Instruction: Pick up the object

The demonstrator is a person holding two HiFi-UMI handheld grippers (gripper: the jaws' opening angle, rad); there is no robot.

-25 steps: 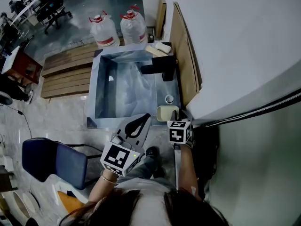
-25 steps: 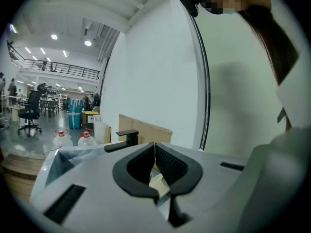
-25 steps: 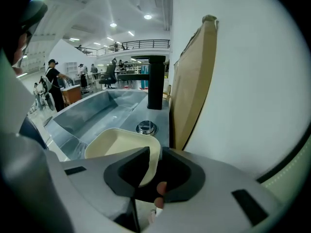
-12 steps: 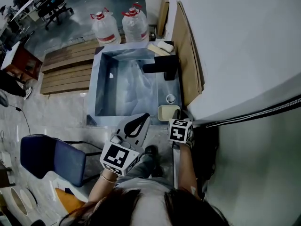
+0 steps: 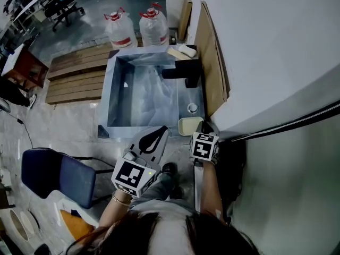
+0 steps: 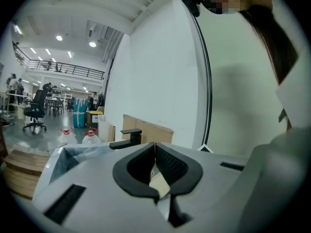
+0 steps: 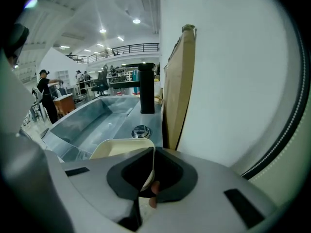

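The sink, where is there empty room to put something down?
The wide basin of the sink, between its left wall and the black faucet, looks bare. The right ledge is crowded: the cream dish held by the right gripper, a round knob, then the faucet, with soap at the far corner.

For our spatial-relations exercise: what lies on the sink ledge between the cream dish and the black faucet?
A round metal cap, alone between the cream dish and black faucet; the right gripper view shows it.
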